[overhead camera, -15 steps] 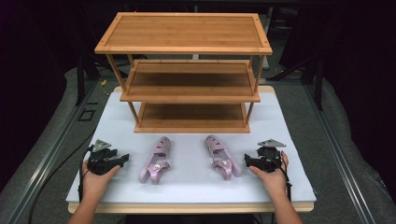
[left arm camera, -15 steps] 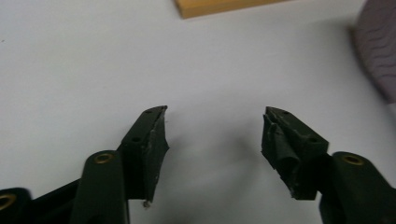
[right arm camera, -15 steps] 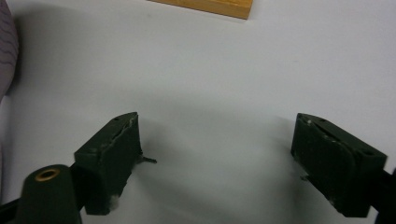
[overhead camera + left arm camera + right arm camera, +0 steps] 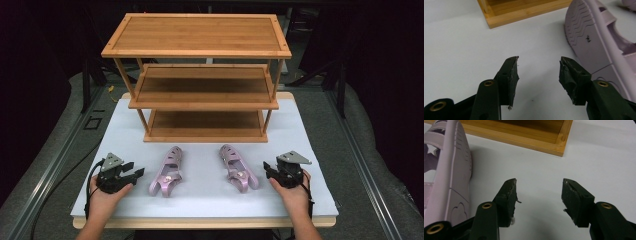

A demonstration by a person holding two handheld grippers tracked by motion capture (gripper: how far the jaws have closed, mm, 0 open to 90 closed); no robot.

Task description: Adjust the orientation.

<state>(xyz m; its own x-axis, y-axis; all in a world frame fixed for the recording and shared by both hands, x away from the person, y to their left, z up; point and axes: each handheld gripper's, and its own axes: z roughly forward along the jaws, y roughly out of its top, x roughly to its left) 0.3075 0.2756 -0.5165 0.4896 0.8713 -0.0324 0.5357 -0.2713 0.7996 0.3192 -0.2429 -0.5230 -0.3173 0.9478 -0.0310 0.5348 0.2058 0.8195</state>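
Jaws apart beside pink sandals

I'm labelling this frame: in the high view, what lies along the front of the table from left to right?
left gripper → left pink shoe → right pink shoe → right gripper

A three-tier wooden shelf stands ahead of both grippers on the white table cover; its shelves are bare. Grey floor lies beyond the right gripper.
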